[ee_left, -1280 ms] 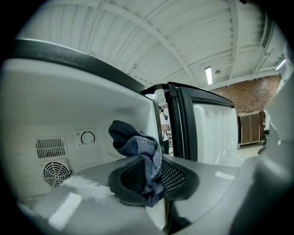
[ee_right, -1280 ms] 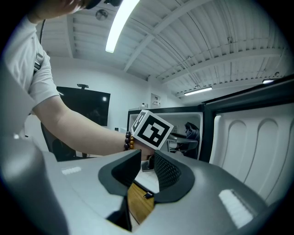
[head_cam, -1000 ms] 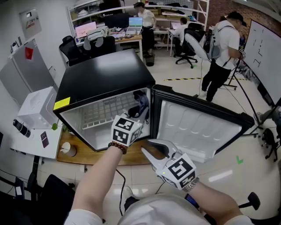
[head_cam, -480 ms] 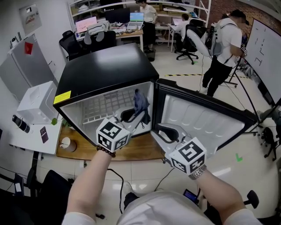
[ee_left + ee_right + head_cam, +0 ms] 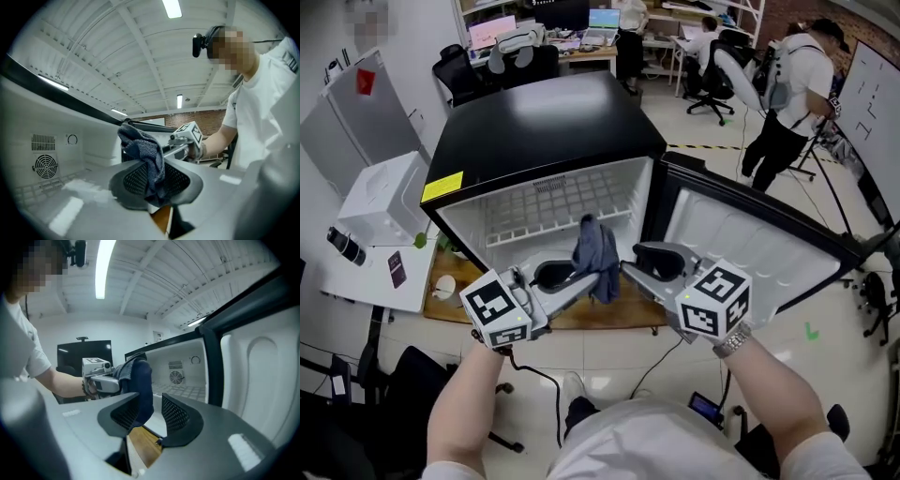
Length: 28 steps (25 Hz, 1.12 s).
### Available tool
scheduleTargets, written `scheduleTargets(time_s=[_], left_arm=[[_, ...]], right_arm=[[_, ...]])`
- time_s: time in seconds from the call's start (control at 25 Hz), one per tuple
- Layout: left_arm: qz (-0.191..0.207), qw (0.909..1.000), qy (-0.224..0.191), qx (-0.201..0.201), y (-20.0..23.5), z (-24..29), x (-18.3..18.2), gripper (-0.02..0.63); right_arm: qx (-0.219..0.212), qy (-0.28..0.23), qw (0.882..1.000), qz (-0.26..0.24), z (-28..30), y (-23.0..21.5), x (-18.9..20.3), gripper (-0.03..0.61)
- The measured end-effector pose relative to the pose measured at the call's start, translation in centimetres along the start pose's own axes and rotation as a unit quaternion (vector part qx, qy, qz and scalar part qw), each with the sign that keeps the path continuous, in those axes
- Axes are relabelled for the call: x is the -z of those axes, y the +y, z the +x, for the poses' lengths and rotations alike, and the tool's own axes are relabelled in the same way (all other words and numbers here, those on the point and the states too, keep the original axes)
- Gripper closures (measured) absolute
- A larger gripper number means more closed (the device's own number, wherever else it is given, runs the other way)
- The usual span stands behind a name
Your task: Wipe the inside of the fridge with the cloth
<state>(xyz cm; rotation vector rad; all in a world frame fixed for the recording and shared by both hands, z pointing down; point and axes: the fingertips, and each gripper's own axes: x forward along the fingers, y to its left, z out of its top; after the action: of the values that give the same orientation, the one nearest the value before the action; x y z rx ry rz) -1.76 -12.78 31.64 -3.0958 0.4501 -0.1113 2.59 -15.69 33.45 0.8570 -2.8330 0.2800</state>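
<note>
The black fridge (image 5: 534, 131) stood in the middle of the head view on a wooden board (image 5: 628, 317), its door (image 5: 741, 246) swung wide to the right. A yellow sticker (image 5: 442, 187) sat on the front left corner of its top, but its print was too small to read. On the grey cabinet (image 5: 342, 131) at the upper left a red label (image 5: 363, 82) showed, also unreadable, and a dark card (image 5: 397, 269) lay on the white bench (image 5: 366, 305) at the left edge beside a white box (image 5: 382, 211).

The blue-grey cloth (image 5: 596, 255) hung in front of the fridge's open mouth, just below centre of the head view. The left tongs (image 5: 579, 284) were clamped on it, its folds bunched between the mesh pads. The right tongs (image 5: 639, 262) reached in from the right; their jaws had just been opening and stood wide apart, with the cloth hanging loose between them, nearer the left jaw.

Both tongs carried cubes with black-and-white square markers. Inside, a white wire shelf (image 5: 553, 211) crossed the fridge, and a round fan grille (image 5: 45, 165) and a dial (image 5: 71, 139) sat at the left of the left gripper view.
</note>
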Motion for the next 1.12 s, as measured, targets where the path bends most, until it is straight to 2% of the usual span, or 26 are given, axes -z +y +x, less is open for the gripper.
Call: scheduleTargets(time_s=[0.08,0.16,0.36,0.52,0.6,0.76,0.96,1.12], left_arm=[[-0.013,0.9996,-0.004,0.023,-1.0,-1.3,-0.3,0.543],[-0.028,0.9986,-0.008,0.044,-1.7,-2.4,-0.6,0.544],[-0.064,0.9938,-0.005,0.090,-2.9,-4.4,-0.2,0.543],[-0.083,0.9909,0.002,0.107,-3.5,-5.6,0.8,0.545],[-0.085,0.9914,0.004,0.099,-3.2,-6.2,1.2,0.544],[-0.076,0.9951,0.015,0.062,-2.1,-7.0,2.2,0.543],[-0.057,0.9974,0.042,-0.013,-0.1,-8.6,4.7,0.538],[-0.057,0.9929,0.064,-0.083,1.7,-9.9,7.6,0.512]], right_arm=[[-0.055,0.000,0.998,0.019,0.7,1.4,-0.1,0.394],[-0.111,-0.003,0.993,0.031,1.2,2.9,-0.4,0.380],[-0.244,-0.001,0.968,0.055,2.2,7.2,-1.1,0.374],[-0.298,0.016,0.952,0.060,3.3,9.6,-0.5,0.376],[-0.309,0.018,0.949,0.061,3.8,10.2,-0.3,0.385],[-0.308,0.017,0.950,0.058,4.8,10.5,0.1,0.492],[-0.278,0.033,0.959,0.031,7.2,10.7,1.6,0.512],[-0.239,0.053,0.969,-0.024,9.4,10.8,3.6,0.517]])
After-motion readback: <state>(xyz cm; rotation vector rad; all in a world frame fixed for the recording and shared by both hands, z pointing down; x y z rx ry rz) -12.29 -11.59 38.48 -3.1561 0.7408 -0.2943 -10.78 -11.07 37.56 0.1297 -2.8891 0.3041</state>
